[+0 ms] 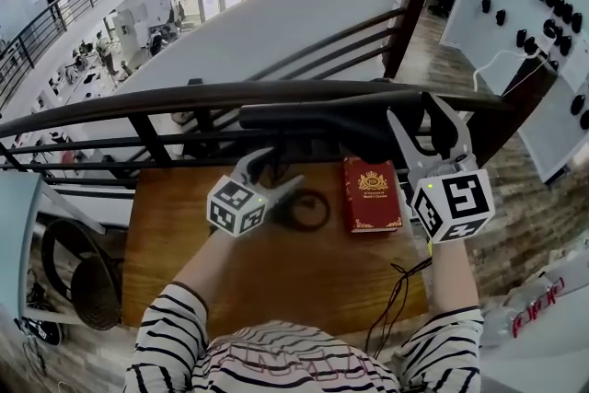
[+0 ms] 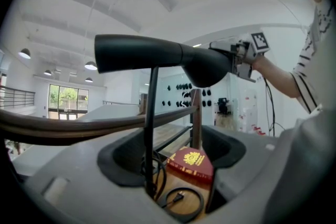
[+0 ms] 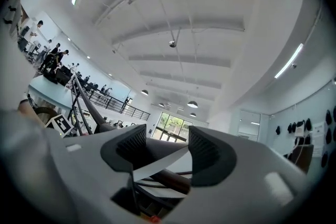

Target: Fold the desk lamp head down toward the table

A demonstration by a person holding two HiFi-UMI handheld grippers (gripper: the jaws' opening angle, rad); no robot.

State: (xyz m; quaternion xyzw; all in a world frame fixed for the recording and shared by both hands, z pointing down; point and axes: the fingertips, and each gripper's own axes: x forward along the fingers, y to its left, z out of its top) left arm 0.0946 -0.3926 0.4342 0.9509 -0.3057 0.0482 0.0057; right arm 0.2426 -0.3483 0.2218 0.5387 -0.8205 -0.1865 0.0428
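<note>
The black desk lamp head [image 1: 313, 117] lies about level above the wooden table [image 1: 184, 244], over the dark railing. My right gripper [image 1: 416, 109] is at its thick right end, and its jaws are closed on the lamp head [image 3: 157, 148], which fills the gap between them. My left gripper [image 1: 281, 167] sits lower at the lamp's thin black stem [image 2: 150, 123]. The stem stands between the open jaws, close to the left one, and the pads do not press on it. From the left gripper view the lamp head [image 2: 142, 52] stretches across, with the right gripper [image 2: 239, 55] at its bulbous end.
A red book [image 1: 371, 193] lies on the table right of the lamp base. A black cable coil [image 1: 308, 210] lies beside it. Another black cable [image 1: 396, 290] hangs over the table's front right edge. A dark railing [image 1: 138, 106] runs just behind the table.
</note>
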